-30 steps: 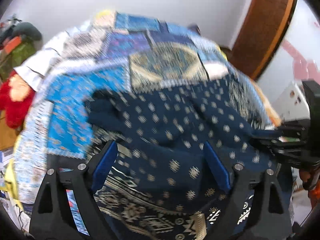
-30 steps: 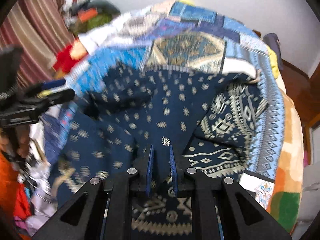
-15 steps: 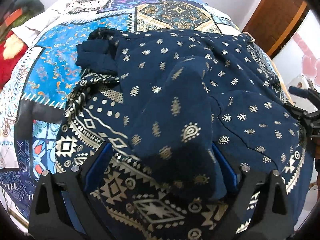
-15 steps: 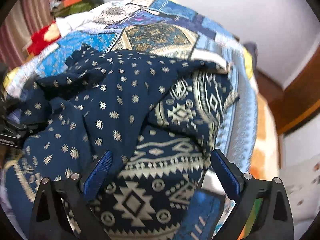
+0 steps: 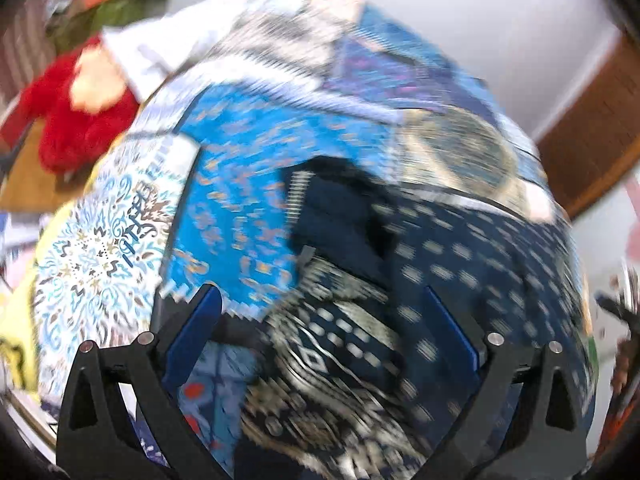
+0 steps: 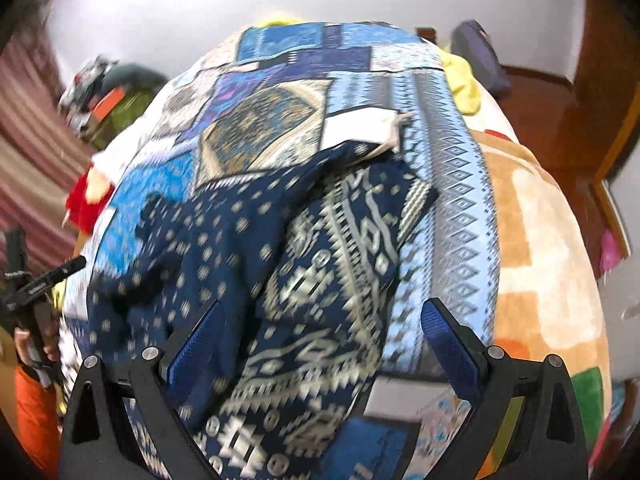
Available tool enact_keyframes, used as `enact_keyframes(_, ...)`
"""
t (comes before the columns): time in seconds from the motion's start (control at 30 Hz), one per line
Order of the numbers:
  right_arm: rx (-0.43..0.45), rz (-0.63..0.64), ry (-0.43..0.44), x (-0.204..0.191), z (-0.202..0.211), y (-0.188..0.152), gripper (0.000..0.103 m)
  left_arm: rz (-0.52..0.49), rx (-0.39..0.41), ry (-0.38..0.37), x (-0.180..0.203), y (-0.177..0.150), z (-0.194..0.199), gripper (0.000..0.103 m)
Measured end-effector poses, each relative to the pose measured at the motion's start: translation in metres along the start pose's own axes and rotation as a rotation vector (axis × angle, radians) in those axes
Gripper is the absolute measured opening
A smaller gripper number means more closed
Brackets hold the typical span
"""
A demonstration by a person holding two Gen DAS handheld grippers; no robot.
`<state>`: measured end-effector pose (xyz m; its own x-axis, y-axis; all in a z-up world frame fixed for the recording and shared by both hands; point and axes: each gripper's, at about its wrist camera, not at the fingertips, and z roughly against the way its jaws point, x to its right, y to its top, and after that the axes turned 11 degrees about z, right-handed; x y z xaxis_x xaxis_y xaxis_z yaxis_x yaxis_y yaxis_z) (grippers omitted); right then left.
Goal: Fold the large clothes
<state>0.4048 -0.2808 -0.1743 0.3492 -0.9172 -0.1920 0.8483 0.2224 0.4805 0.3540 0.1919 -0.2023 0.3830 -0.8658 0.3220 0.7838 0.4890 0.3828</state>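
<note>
Left wrist view badly motion-smeared; prints and edges read only as streaks. Right wrist view sharper, soft toward the near edge.

Navy blue printed garment (image 6: 280,280), thin woven cloth, lies rumpled on the patchwork bedspread (image 6: 452,184) of the bed. Two print zones: small pale dots on the left part, broad cream geometric bands on the right. Its far edge peaks near a white patch of the spread; the near hem runs under the camera and is cut off. In the left view the same garment (image 5: 460,264) shows a dark folded lump at its upper left corner; detail cannot be made out.

Left tongs (image 5: 320,328): blue-padded fingers spread wide apart, nothing between them, cloth lying below. Right tongs (image 6: 320,336): likewise wide apart, holding nothing, over the banded part of the garment.

Orange and cream fleece blanket (image 6: 540,280), plush, covers the bed's right side. Red plush toy (image 5: 76,112) beside the bed, blurred. Striped curtain (image 6: 28,152) at left, partly cropped.
</note>
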Motion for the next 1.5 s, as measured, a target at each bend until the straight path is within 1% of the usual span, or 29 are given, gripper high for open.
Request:
enact_keyframes(0.07,-0.010,-0.040,0.021,0.016,-0.013,0.009,0.098,0.045,-0.058,0.003,-0.012,0.013,-0.031,0.100)
enact_keyframes(0.13,-0.027,-0.081,0.039,0.030,-0.027,0.016,0.098,0.074,-0.101,0.009,-0.019,0.017,-0.056,0.100)
enact_keyframes(0.17,-0.037,-0.098,0.047,0.035,-0.034,0.019,0.098,0.089,-0.122,-0.019,-0.021,0.019,-0.070,0.099)
enact_keyframes(0.2,-0.044,-0.112,0.060,0.040,-0.041,0.021,0.098,0.088,-0.125,-0.044,-0.018,0.020,-0.077,0.099)
enact_keyframes(0.27,-0.053,-0.133,0.085,0.047,-0.052,0.026,0.098,0.057,-0.104,-0.062,-0.007,0.022,-0.085,0.099)
enact_keyframes(0.33,-0.054,-0.151,0.116,0.052,-0.064,0.033,0.098,0.009,-0.105,-0.075,0.005,0.026,-0.096,0.099)
enact_keyframes(0.4,-0.050,-0.161,0.150,0.055,-0.076,0.041,0.097,-0.019,-0.119,-0.054,0.014,0.030,-0.111,0.098)
enact_keyframes(0.43,-0.046,-0.169,0.169,0.056,-0.082,0.045,0.094,-0.030,-0.137,-0.058,0.019,0.031,-0.121,0.089)
enact_keyframes(0.47,-0.036,-0.182,0.183,0.058,-0.088,0.049,0.091,-0.035,-0.164,-0.070,0.023,0.033,-0.131,0.083)
enact_keyframes(0.5,-0.024,-0.189,0.194,0.058,-0.094,0.053,0.090,-0.032,-0.162,-0.063,0.027,0.035,-0.139,0.083)
enact_keyframes(0.53,-0.011,-0.191,0.208,0.057,-0.099,0.057,0.083,-0.036,-0.148,-0.066,0.032,0.037,-0.142,0.082)
enact_keyframes(0.57,-0.006,-0.194,0.219,0.056,-0.104,0.060,0.073,-0.048,-0.138,-0.064,0.036,0.038,-0.144,0.073)
enact_keyframes(0.6,-0.007,-0.195,0.223,0.055,-0.110,0.064,0.067,-0.055,-0.134,-0.055,0.039,0.038,-0.145,0.065)
enact_keyframes(0.63,-0.005,-0.194,0.228,0.053,-0.116,0.068,0.051,-0.068,-0.131,-0.033,0.044,0.040,-0.147,0.051)
enact_keyframes(0.67,-0.008,-0.192,0.234,0.052,-0.120,0.070,0.034,-0.073,-0.132,-0.028,0.047,0.041,-0.147,0.040)
enact_keyframes(0.7,-0.020,-0.190,0.253,0.050,-0.128,0.076,0.029,-0.073,-0.138,-0.030,0.050,0.043,-0.146,0.036)
enact_keyframes(0.73,-0.023,-0.198,0.266,0.048,-0.133,0.080,0.020,-0.078,-0.136,-0.028,0.051,0.045,-0.144,0.028)
enact_keyframes(0.77,-0.023,-0.195,0.266,0.045,-0.135,0.085,0.016,-0.091,-0.121,-0.015,0.056,0.047,-0.139,0.024)
enact_keyframes(0.83,-0.004,-0.153,0.248,0.037,-0.135,0.098,0.013,-0.115,-0.074,0.013,0.061,0.053,-0.126,0.022)
enact_keyframes(0.9,0.027,-0.088,0.216,0.023,-0.130,0.117,0.012,-0.112,-0.029,0.005,0.060,0.062,-0.108,0.020)
enact_keyframes(1.0,0.067,-0.011,0.186,0.006,-0.124,0.144,0.011,-0.102,0.027,-0.012,0.055,0.079,-0.083,0.020)
enact_keyframes(1.03,0.083,0.020,0.176,-0.002,-0.123,0.155,0.010,-0.110,0.053,-0.007,0.057,0.087,-0.075,0.020)
enact_keyframes(1.17,0.141,0.101,0.097,-0.022,-0.127,0.195,0.010,-0.157,0.125,0.064,0.060,0.111,-0.071,0.020)
enact_keyframes(1.23,0.148,0.117,0.077,-0.026,-0.136,0.209,0.010,-0.142,0.124,0.106,0.054,0.124,-0.081,0.020)
enact_keyframes(1.3,0.133,0.147,0.033,-0.031,-0.150,0.218,0.010,-0.118,0.106,0.152,0.043,0.129,-0.092,0.020)
enact_keyframes(1.37,0.094,0.169,-0.043,-0.032,-0.170,0.223,0.010,-0.087,0.073,0.171,0.035,0.136,-0.109,0.020)
enact_keyframes(1.43,0.052,0.185,-0.095,-0.030,-0.187,0.222,0.011,-0.053,0.036,0.172,0.024,0.139,-0.128,0.023)
enact_keyframes(1.47,0.054,0.188,-0.085,-0.027,-0.192,0.219,0.011,-0.047,0.029,0.176,0.022,0.137,-0.134,0.026)
enact_keyframes(1.5,0.069,0.188,-0.077,-0.022,-0.191,0.215,0.011,-0.044,0.027,0.180,0.020,0.136,-0.138,0.027)
